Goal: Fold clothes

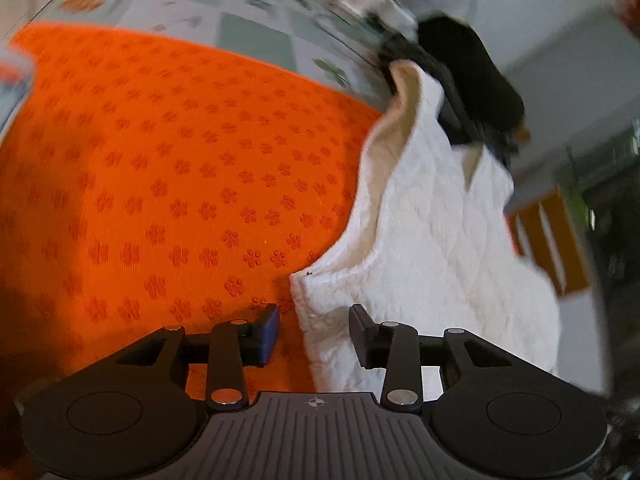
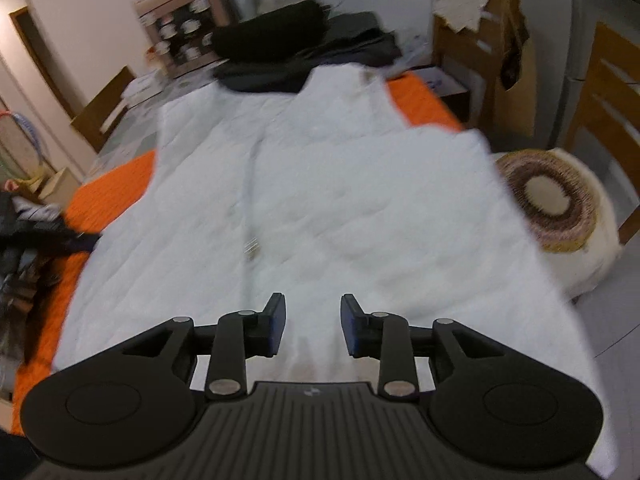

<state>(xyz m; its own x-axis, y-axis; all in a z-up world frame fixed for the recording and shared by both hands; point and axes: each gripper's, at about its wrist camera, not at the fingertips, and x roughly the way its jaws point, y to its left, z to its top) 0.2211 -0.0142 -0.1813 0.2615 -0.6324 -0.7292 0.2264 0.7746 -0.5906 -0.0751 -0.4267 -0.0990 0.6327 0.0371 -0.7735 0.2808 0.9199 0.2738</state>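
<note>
A white quilted vest (image 2: pixel 320 200) lies spread flat on an orange mat (image 2: pixel 116 184), front up, with its centre seam running away from me. My right gripper (image 2: pixel 313 330) is open and empty just above the vest's near hem. In the left wrist view the vest (image 1: pixel 432 256) lies at the right on the orange paw-print mat (image 1: pixel 160 168), with one armhole edge curving up. My left gripper (image 1: pixel 314 330) is open, its jaws either side of the vest's near corner edge, holding nothing.
Dark clothes (image 2: pixel 288 48) are piled beyond the vest's far end and show black in the left wrist view (image 1: pixel 468 72). More dark garments (image 2: pixel 28 236) lie at the left. A round cushioned stool (image 2: pixel 560 204) and wooden chairs (image 2: pixel 600 92) stand to the right.
</note>
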